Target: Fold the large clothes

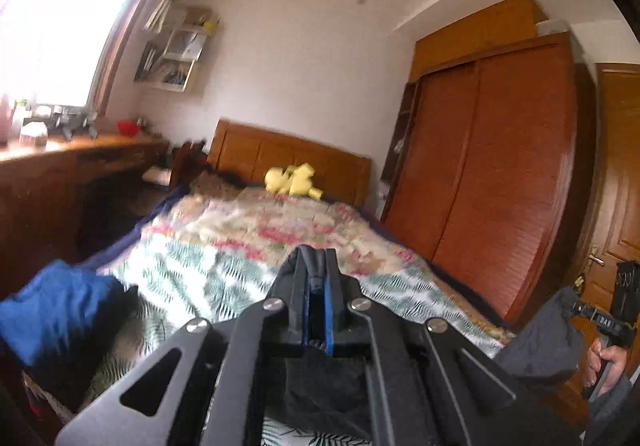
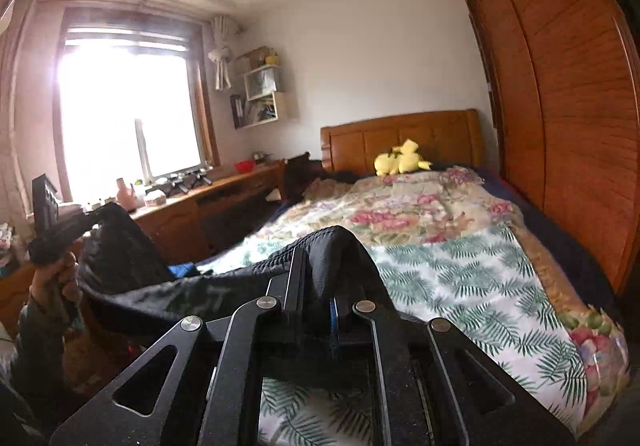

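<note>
A large black garment (image 2: pixel 168 286) hangs stretched between my two grippers, lifted above the foot of the bed. My left gripper (image 1: pixel 316 258) is shut on one edge of it; dark cloth (image 1: pixel 320 402) sags below the fingers. My right gripper (image 2: pixel 320 258) is shut on the other edge, with cloth draped over its fingers. In the left wrist view the right gripper (image 1: pixel 576 306) and the hand holding it show at the far right, pinching grey-black cloth (image 1: pixel 536 346). In the right wrist view the left gripper (image 2: pixel 96 216) shows at far left, shut on the cloth.
The bed (image 2: pixel 460 266) has a floral and leaf-print quilt and a yellow plush toy (image 2: pixel 400 160) by the headboard. A blue garment (image 1: pixel 56 310) lies at the bed's left corner. A wooden desk (image 1: pixel 72 158) stands under the window, a wardrobe (image 1: pixel 500 182) on the right.
</note>
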A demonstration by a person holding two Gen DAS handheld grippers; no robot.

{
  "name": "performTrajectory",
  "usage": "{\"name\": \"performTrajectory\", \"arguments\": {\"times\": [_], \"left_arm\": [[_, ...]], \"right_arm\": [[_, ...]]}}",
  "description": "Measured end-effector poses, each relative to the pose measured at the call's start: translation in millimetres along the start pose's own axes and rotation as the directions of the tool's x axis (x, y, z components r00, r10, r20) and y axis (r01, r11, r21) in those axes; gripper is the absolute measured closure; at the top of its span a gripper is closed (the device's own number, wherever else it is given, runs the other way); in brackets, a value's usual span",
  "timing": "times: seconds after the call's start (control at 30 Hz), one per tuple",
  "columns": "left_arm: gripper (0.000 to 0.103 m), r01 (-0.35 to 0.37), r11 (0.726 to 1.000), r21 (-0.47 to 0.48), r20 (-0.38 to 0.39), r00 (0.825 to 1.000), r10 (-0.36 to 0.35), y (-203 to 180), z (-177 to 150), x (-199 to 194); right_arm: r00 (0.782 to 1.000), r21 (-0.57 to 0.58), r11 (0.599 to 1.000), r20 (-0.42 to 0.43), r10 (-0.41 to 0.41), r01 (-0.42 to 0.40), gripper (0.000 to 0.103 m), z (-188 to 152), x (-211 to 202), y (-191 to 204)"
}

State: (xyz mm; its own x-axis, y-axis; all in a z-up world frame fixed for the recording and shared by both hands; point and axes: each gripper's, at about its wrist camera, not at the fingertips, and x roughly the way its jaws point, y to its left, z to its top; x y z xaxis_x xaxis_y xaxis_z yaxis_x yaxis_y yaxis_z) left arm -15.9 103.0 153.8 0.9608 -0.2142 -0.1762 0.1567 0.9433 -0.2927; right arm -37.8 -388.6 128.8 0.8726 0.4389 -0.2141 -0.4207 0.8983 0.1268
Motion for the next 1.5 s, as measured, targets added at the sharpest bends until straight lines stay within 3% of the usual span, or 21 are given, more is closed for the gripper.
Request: {"name": "performTrajectory", "arguments": {"times": [0.13,0.3,0.4,0.53,0.77,0.93,1.03,1.33,1.37,1.43,1.47,1.5], "left_arm": [[0.101,-0.074,0.996,-0.041,-0.122,0.990,0.068,35.3,-36.3,67.4],[0.101,-0.124,0.991,-0.044,-0.221,0.969,0.111,62.9,-72.8,142.6],[0.101,-0.143,0.989,-0.023,-0.251,0.959,0.133,71.7,-80.9,182.9],[0.101,-0.145,0.989,-0.013,-0.279,0.951,0.136,85.0,-79.2,239.9],[0.100,-0.177,0.984,0.011,-0.353,0.920,0.170,100.3,-84.2,327.0],[0.099,-0.183,0.981,0.072,-0.394,0.898,0.196,92.4,-100.6,348.1],[0.098,-0.201,0.968,0.151,-0.381,0.891,0.245,81.0,-111.2,346.5],[0.093,-0.202,0.948,0.245,-0.359,0.889,0.283,62.3,-116.1,337.4],[0.092,-0.202,0.947,0.248,-0.364,0.887,0.285,62.1,-116.6,336.8],[0.091,-0.200,0.947,0.253,-0.371,0.883,0.286,61.9,-116.9,335.2],[0.089,-0.199,0.946,0.255,-0.372,0.883,0.286,61.7,-117.3,333.8],[0.088,-0.198,0.945,0.260,-0.371,0.883,0.287,61.4,-117.6,331.6]], "right_arm": [[0.990,0.017,0.999,-0.133,-0.041,0.044,0.096,-33.8,58.3,-27.2],[0.960,0.011,0.996,-0.269,-0.082,0.089,0.096,-73.3,143.9,-62.8],[0.946,0.013,0.993,-0.307,-0.107,0.117,0.096,-84.2,191.8,-88.5],[0.943,0.041,0.989,-0.308,-0.124,0.143,0.096,-76.3,249.4,-119.8],[0.923,0.075,0.974,-0.342,-0.174,0.212,0.096,-74.9,346.5,-168.8],[0.889,0.101,0.968,-0.427,-0.168,0.232,0.096,-103.7,387.6,-188.3],[0.883,0.083,0.968,-0.434,-0.178,0.236,0.096,-115.3,389.1,-187.0],[0.863,0.036,0.971,-0.467,-0.192,0.235,0.090,-115.2,387.5,-181.4],[0.865,0.026,0.971,-0.461,-0.198,0.237,0.086,-113.5,385.2,-179.6],[0.871,0.003,0.967,-0.436,-0.227,0.253,0.064,-108.9,377.7,-177.4],[0.876,0.000,0.966,-0.422,-0.235,0.259,0.041,-106.3,374.1,-177.4],[0.882,0.002,0.965,-0.407,-0.238,0.261,0.034,-103.3,369.3,-178.7]]}}
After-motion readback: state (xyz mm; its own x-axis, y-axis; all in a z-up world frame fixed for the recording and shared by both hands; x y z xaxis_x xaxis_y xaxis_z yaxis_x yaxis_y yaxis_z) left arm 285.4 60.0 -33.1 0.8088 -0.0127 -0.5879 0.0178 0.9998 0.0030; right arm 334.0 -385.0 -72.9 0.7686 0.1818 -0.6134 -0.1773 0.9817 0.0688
